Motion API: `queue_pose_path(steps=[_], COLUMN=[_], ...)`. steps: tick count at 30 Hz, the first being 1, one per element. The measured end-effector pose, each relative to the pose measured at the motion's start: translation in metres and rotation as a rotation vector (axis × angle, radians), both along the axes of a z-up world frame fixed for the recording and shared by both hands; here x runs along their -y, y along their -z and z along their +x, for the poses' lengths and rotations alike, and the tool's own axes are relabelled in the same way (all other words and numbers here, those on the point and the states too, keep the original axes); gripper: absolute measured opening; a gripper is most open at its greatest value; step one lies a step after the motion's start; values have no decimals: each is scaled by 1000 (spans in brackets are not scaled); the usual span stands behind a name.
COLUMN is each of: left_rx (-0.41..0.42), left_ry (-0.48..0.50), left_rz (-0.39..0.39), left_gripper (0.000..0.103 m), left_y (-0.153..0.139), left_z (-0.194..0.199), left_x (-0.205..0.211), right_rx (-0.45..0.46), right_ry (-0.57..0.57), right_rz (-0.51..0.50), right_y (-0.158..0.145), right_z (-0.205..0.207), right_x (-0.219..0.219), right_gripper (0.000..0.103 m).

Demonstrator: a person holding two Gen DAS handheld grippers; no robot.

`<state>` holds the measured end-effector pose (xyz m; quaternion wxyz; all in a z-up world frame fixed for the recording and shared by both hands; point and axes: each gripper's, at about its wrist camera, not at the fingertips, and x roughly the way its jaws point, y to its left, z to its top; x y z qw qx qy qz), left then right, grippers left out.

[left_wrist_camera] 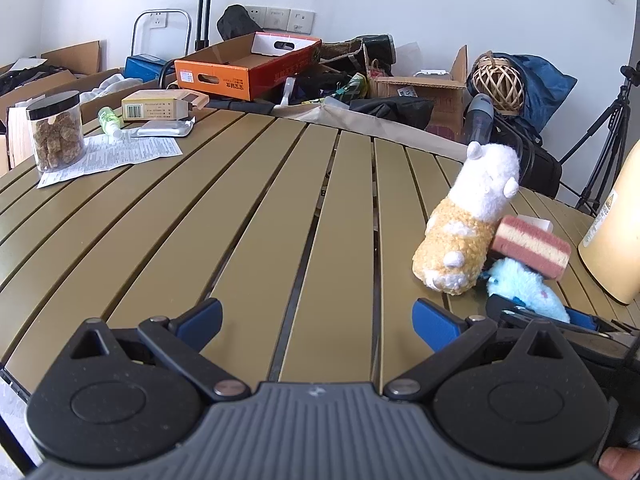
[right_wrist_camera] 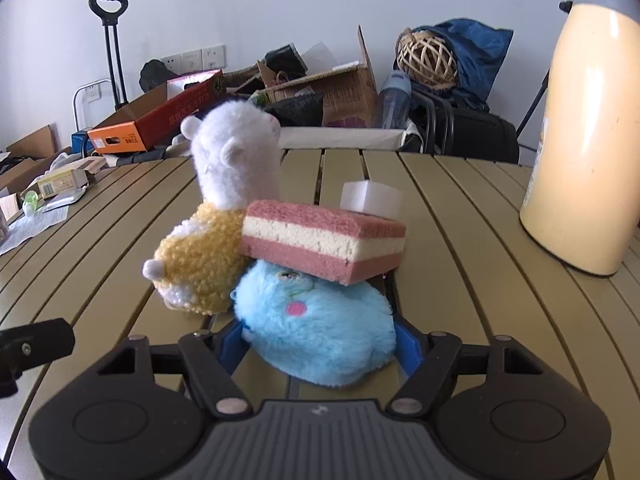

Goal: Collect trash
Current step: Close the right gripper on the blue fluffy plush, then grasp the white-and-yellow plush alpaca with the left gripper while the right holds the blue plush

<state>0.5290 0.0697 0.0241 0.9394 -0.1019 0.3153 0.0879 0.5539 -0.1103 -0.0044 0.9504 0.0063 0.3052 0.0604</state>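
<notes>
We judge the blue plush (right_wrist_camera: 316,332) to be light, soft and squashy, its fluffy pile a little slippery, so it should give under the pads rather than resist. The best hold looks to be across its plump middle, low down, where the stuffing is thickest. It lies on the desk (right_wrist_camera: 460,216) right in front of us, touching the alpaca plush (right_wrist_camera: 216,224) beside it, and the pink sponge (right_wrist_camera: 324,236) rests on its top, leaning against the alpaca plush; lifting may tip the sponge off.

Our right hand-held gripper (right_wrist_camera: 316,354) stands partly open with the blue plush between its blue pads, which sit against the fur on both sides; whether they truly squeeze it we cannot tell.

Our left hand-held gripper (left_wrist_camera: 318,322) is wide open over bare desk, holding nothing.
</notes>
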Motion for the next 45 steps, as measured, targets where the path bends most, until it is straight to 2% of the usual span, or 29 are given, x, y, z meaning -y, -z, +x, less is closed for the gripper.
queue_pose_path(steps=[9,15,21,33,38,45], left_rx=[25,61,71,25,-23,-47], left_ry=[22,55,101,170,169,161], left_rz=[4,19,48,143,158,189], left_gripper=[103,103,103,103,103,103], left_y=[-2,-7,-9,-17,-11,-1], left_z=[-4,-9,-5,50,79,102], left_x=[6,18,41,86,94,102], right_rx=[92,176,212,218,216,202], right_ry=[-31,8,61,159,187,212], right_rz=[58,149,207,251,267,285], right_y=[-27,-48,-53,-46,-43,-38], right_z=[-34,-49,-50,-49,-46,-39], right_x=[15,53,93,141,153,164], right_gripper=[72,72,72,72,72,72])
